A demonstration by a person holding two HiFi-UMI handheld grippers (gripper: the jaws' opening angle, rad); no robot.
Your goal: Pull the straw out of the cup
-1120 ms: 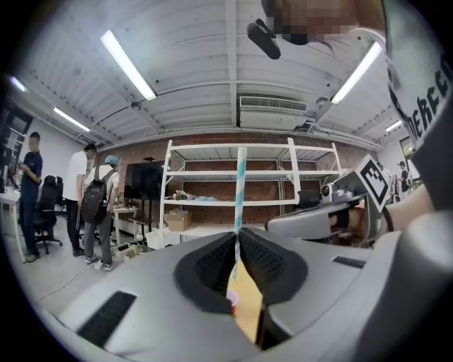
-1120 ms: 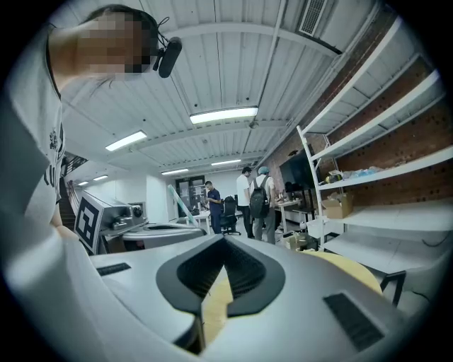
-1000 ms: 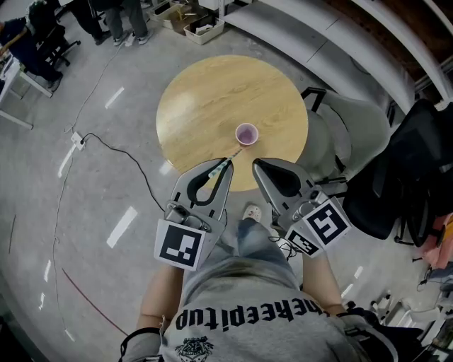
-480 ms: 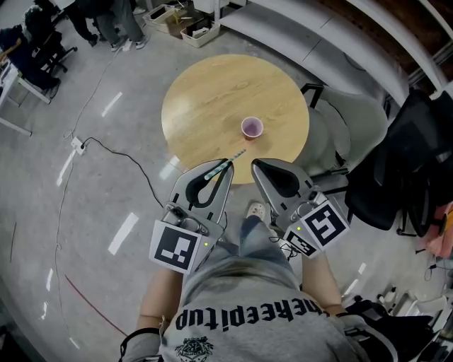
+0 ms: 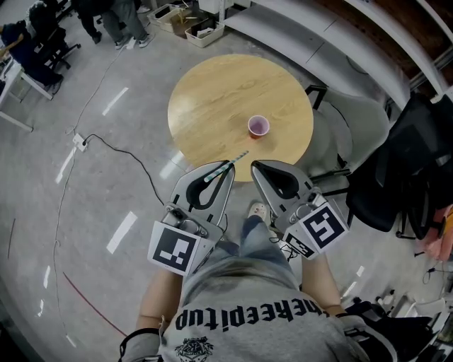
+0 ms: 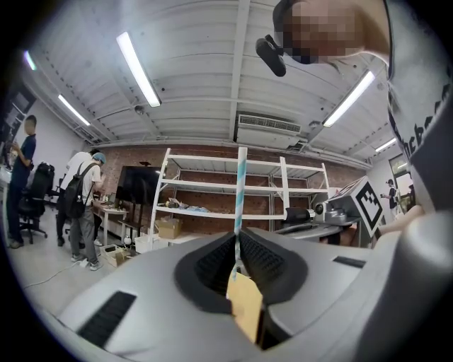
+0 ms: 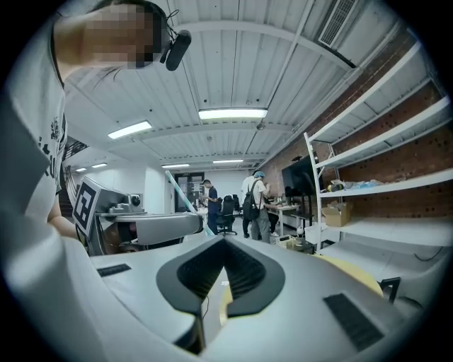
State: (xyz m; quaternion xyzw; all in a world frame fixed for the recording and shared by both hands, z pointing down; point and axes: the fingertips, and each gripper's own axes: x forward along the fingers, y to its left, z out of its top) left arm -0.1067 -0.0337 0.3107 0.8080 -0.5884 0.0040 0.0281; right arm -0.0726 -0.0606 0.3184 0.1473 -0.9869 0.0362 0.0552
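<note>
A pink cup (image 5: 258, 126) stands upright on the round wooden table (image 5: 219, 99), toward its near right side. My left gripper (image 5: 228, 167) is shut on a blue-and-white striped straw (image 5: 237, 157), which points toward the cup but ends short of it, over the table's near edge. In the left gripper view the straw (image 6: 241, 191) rises straight out of the closed jaws of the left gripper (image 6: 238, 237). My right gripper (image 5: 255, 165) hangs beside it, shut with nothing in it (image 7: 225, 242). The right gripper view shows the straw (image 7: 180, 194) off to the left.
A grey chair (image 5: 347, 134) and a black office chair (image 5: 396, 177) stand right of the table. A cable with a power strip (image 5: 79, 140) lies on the floor at left. Boxes (image 5: 191, 21) and people stand at the back. The person's legs are below the grippers.
Both grippers have drawn back from the table with the straw. The gap between the straw's tip and the cup has widened.
</note>
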